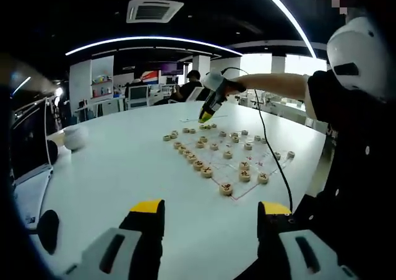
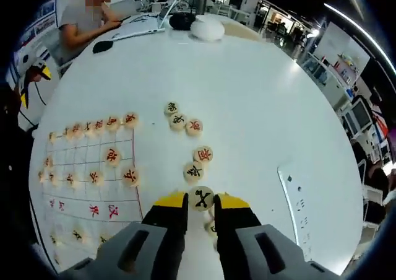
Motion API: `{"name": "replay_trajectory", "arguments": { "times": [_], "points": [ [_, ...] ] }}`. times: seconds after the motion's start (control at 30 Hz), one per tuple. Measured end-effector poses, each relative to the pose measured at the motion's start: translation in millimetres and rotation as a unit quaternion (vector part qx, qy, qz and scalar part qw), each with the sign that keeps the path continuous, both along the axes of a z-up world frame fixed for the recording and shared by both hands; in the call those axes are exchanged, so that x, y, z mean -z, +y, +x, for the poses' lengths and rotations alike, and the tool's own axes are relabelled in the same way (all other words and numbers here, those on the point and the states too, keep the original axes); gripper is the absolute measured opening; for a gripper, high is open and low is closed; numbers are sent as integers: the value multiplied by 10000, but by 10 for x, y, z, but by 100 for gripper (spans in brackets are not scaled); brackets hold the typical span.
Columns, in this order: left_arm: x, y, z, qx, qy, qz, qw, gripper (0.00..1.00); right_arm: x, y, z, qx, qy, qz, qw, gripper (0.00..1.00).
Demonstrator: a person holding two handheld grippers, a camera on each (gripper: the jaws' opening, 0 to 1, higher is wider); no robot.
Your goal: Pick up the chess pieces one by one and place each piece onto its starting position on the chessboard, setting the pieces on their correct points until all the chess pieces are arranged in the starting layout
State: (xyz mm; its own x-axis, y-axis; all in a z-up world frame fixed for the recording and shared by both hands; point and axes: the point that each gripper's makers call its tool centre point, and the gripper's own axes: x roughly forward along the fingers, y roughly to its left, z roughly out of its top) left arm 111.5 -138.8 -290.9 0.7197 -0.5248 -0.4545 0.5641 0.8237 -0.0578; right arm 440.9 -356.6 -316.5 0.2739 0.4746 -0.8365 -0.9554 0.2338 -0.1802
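Note:
My right gripper is shut on a round wooden chess piece with a black character, held just above the white table. Several loose pieces lie in front of it, off the board's right edge. The paper chessboard lies to the left, with pieces along its far rows. In the left gripper view, my left gripper stands open over bare table with nothing between its jaws. Ahead of it are the board with its pieces and the right gripper at the far end, on an outstretched arm.
A white bowl-like object and a black mouse sit at the far table side, where a person is seated. A black cable runs down past the board. A flat white panel lies at the right.

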Motion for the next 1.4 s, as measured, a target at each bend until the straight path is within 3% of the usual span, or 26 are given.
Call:
{"name": "replay_trajectory", "arguments": {
  "times": [0.27, 0.57, 0.77, 1.0, 1.2, 1.4],
  "points": [
    [-66, -193, 129, 367, -134, 18, 9992, 61, -458, -582, -698, 129, -408, 428, 9982, 19],
    [-112, -459, 189, 801, -217, 37, 9965, 61, -734, -1322, -1398, 626, -776, 703, 9925, 19],
    [-98, -574, 196, 983, -201, 56, 9949, 61, -697, -1655, -1921, 890, -851, 781, 9893, 19],
    [-82, -656, 194, 1121, -171, 80, 9935, 61, -556, -1813, -2380, 1128, -862, 828, 9864, 19],
    [-91, -678, 178, 1151, -170, 100, 9932, 61, -508, -1854, -2533, 1337, -890, 950, 9824, 19],
    [-78, -626, 150, 1070, -159, 126, 9940, 61, -360, -1767, -2450, 1457, -720, 1014, 9815, 19]
  ]
}}
